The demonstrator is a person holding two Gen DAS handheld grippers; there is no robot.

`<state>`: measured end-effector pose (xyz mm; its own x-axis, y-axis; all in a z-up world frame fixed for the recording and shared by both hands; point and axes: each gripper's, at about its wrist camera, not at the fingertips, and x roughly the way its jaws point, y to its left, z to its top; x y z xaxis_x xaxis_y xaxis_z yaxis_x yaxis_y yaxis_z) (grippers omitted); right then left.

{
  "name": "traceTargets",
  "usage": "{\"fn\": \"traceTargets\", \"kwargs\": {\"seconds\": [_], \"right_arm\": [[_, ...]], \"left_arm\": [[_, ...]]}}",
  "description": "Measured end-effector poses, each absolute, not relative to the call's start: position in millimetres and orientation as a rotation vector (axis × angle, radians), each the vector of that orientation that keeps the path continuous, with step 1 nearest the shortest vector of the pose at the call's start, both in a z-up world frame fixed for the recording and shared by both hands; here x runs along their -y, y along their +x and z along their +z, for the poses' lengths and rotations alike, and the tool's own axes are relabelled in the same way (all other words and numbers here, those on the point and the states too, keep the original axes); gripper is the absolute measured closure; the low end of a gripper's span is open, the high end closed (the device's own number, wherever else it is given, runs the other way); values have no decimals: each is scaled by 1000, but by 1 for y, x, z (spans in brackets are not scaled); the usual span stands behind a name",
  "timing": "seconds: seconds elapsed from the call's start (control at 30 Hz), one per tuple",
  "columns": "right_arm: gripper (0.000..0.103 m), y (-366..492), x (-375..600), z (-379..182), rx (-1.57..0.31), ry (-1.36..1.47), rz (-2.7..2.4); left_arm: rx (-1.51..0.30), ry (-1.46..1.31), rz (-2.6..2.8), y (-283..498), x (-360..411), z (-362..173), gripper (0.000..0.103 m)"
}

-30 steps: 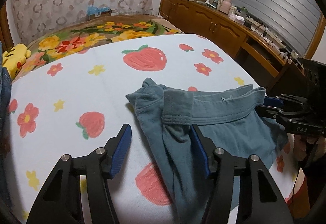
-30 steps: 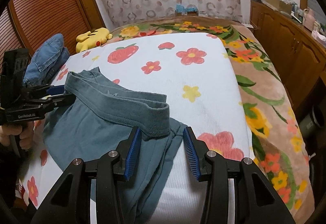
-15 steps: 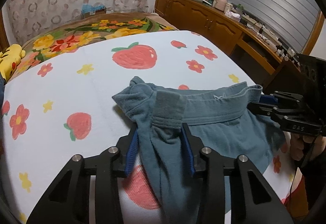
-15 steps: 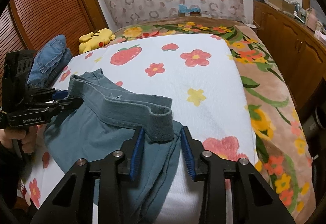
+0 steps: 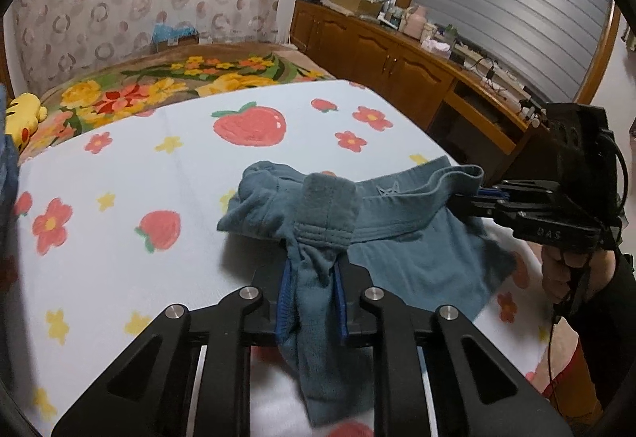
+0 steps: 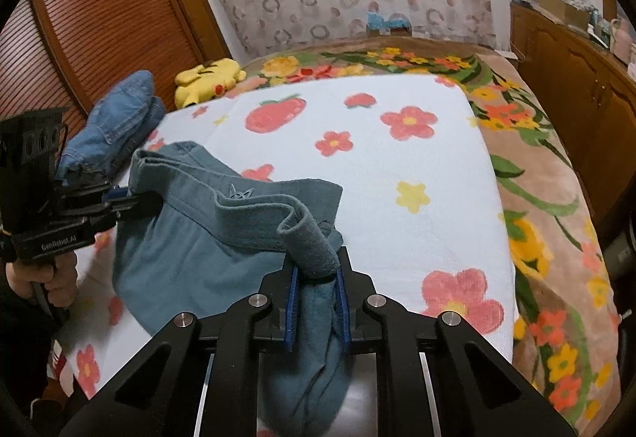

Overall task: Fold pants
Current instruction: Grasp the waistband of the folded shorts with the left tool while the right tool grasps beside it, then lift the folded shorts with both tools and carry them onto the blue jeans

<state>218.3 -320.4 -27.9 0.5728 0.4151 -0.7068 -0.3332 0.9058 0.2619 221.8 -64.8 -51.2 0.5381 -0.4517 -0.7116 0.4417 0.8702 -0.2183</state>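
Observation:
The teal-grey pants (image 5: 413, 262) lie bunched near the front edge of the bed, waistband stretched between my two grippers. My left gripper (image 5: 312, 278) is shut on one end of the waistband, cloth bulging out between its blue pads. My right gripper (image 6: 318, 284) is shut on the other waistband end, cloth hanging below it. In the left wrist view the right gripper (image 5: 473, 196) shows at the right, clamped on the band. In the right wrist view the left gripper (image 6: 123, 198) shows at the left. The pants (image 6: 190, 262) sag between them, lifted slightly off the sheet.
The bed has a white strawberry-and-flower sheet (image 5: 167, 174) over a floral blanket (image 6: 548, 198). A folded denim garment (image 6: 115, 123) and a yellow plush toy (image 6: 208, 77) lie at the bed's left side. A wooden cabinet (image 5: 397, 59) runs along the right.
Both grippers have closed from open onto the waistband ends. The waistband has lifted and pulled taut between them.

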Motion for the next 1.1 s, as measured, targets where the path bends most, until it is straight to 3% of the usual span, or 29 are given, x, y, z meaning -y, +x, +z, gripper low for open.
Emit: {"fn": "traceTargets", "kwargs": {"seconds": [1.1], "right_arm": [[88,141,299,31,-613,55,554]], "left_arm": [[-566,26,-419,128,21,40,84]]}}
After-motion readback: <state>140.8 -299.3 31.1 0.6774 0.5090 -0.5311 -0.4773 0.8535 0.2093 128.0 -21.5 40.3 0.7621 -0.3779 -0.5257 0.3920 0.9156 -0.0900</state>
